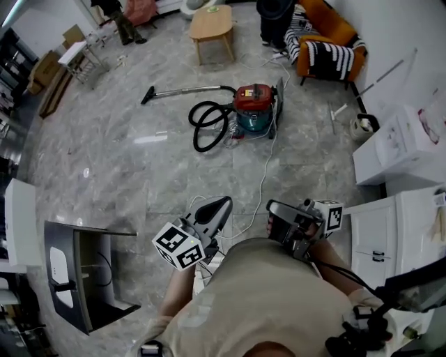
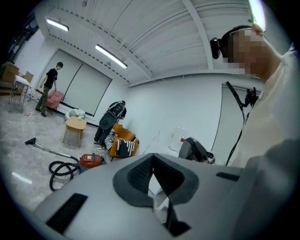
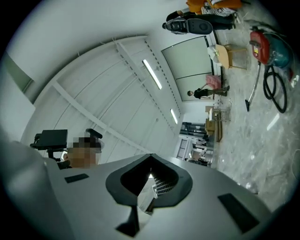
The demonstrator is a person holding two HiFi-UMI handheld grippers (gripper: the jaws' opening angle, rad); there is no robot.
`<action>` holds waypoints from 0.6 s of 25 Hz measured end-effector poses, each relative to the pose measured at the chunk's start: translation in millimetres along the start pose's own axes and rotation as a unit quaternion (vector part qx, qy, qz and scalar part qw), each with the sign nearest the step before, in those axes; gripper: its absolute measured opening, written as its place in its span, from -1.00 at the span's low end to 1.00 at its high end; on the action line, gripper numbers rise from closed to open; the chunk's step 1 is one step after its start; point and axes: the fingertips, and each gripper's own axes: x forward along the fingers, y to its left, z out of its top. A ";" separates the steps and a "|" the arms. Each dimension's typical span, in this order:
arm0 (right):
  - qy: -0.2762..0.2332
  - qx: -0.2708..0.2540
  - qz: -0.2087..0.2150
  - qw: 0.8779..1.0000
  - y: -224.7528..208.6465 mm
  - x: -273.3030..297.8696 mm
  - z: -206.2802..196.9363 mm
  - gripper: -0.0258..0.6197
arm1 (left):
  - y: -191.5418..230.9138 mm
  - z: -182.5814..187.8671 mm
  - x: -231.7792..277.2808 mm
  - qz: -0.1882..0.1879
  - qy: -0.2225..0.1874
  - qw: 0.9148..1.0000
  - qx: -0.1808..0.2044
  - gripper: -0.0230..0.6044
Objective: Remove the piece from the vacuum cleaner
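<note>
The vacuum cleaner (image 1: 252, 106) is a red and teal canister on the marble floor well ahead of me. Its black hose (image 1: 207, 125) coils to its left, and a metal wand (image 1: 185, 90) runs to a floor nozzle (image 1: 148, 95). My left gripper (image 1: 224, 202) is held close to my body, shut and empty, far short of the vacuum. My right gripper (image 1: 272, 209) is beside it, also shut and empty, tilted upward. The left gripper view shows the vacuum cleaner (image 2: 90, 161) low at left past the closed left gripper (image 2: 152, 157). In the right gripper view the vacuum cleaner (image 3: 265, 47) is at the top right.
A white cable (image 1: 265, 174) trails from the vacuum toward my feet. A small wooden table (image 1: 211, 24) and an orange armchair (image 1: 327, 42) stand behind it. White cabinets (image 1: 401, 146) line the right, a grey stand (image 1: 83, 272) is at my left. A person (image 1: 122, 17) stands far back.
</note>
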 end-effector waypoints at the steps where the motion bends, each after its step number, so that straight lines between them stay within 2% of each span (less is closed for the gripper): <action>1: -0.007 -0.006 0.005 1.000 2.9 -6.0 13.5 -0.91 | -0.4 3.0 16.7 -0.004 0.004 1.000 0.004 -0.92; 6: -0.038 -0.013 0.005 0.999 9.7 -43.8 71.4 -0.91 | -6.7 14.1 92.9 -0.016 0.031 0.999 0.026 -0.92; 13: -0.047 -0.006 0.046 0.998 23.3 -87.2 138.9 -0.91 | -7.9 31.8 169.6 0.007 0.041 0.998 0.042 -0.92; 15: -0.043 0.008 0.074 0.996 31.7 -94.7 150.0 -0.91 | -12.2 32.8 185.6 0.013 0.046 0.998 0.049 -0.92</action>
